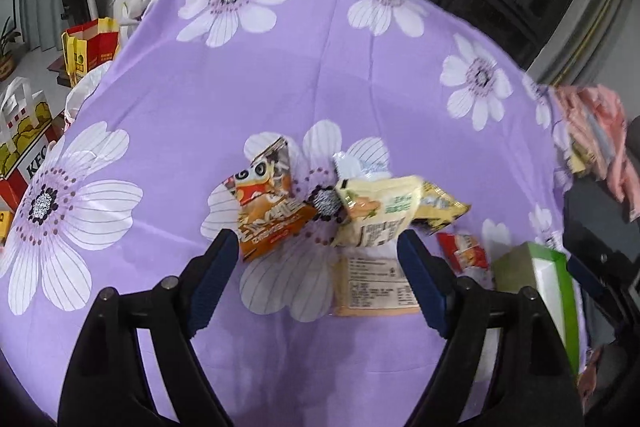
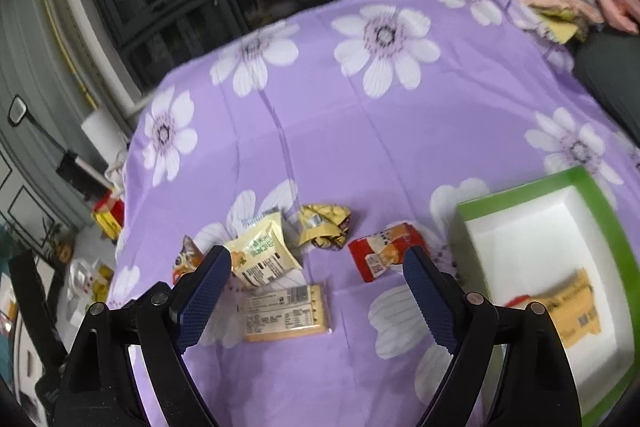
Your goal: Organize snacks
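Both hand-held grippers wide apart, nothing between the pads: left hand-held gripper, right hand-held gripper. Snacks lie loose on the purple floral cloth: orange bag, pale yellow bag, flat cracker pack, gold wrapper, red pack. Green-rimmed box at right holds one yellow pack.

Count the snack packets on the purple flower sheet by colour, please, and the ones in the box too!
Orange packet: 1
Pale yellow packets and: 2
Gold crinkled packet: 1
Red packet: 1
Yellow packet inside the green box: 1
Total: 6
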### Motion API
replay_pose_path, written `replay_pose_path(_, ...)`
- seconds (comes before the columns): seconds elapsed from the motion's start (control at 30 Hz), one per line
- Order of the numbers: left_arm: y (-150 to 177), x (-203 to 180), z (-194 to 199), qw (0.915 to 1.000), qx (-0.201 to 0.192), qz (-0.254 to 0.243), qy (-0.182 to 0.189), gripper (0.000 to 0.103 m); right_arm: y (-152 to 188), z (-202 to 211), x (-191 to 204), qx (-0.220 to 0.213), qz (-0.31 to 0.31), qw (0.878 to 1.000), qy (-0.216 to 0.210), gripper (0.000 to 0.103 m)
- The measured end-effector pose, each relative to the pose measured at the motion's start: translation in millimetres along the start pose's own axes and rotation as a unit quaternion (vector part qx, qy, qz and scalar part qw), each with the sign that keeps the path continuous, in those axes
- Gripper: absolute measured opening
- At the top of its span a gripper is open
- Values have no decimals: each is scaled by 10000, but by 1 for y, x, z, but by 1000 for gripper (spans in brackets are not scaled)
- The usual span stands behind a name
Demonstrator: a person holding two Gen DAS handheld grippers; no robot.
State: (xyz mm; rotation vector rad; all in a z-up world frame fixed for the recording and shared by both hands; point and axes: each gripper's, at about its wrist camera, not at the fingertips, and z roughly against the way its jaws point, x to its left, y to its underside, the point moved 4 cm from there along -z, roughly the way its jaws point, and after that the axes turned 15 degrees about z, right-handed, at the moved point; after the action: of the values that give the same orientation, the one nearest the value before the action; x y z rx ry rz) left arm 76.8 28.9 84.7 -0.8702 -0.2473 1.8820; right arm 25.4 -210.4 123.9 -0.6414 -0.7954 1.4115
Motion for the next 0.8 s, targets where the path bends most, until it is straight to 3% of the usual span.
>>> replay_pose_path(0.17,12,-1,-32,9981,611,-28,16,81,5,-51,14,645,157,9952,-719,88)
replay_pose_path(0.33,35,-8,-61,9921,1231,-233,-78,80,27,-90,23,1078,110,9880,-1097,88)
replay_pose_path(0.43,42,-7,-69,9902,1388,-170,-33,77,44,-107,22,1265,98,9829,-1334,88)
replay_pose_path(0.5,47,-7,-77,9884,1503,-207,-31,75,51,-121,19,1550,-74,9798,-1265,87)
replay_pose_path(0.6,53,-5,-83,9873,1574,-162,-119,67,58,-131,20,1761,-17,9754,-1325,79)
replay_pose_path(0.7,58,-13,-82,9881,1480,-419,-47,61,62,-134,19,1788,-24,9744,-1364,76)
replay_pose_path(0.8,63,-15,-81,9872,1538,-419,103,53,64,-135,21,1722,-5,9739,-1476,65)
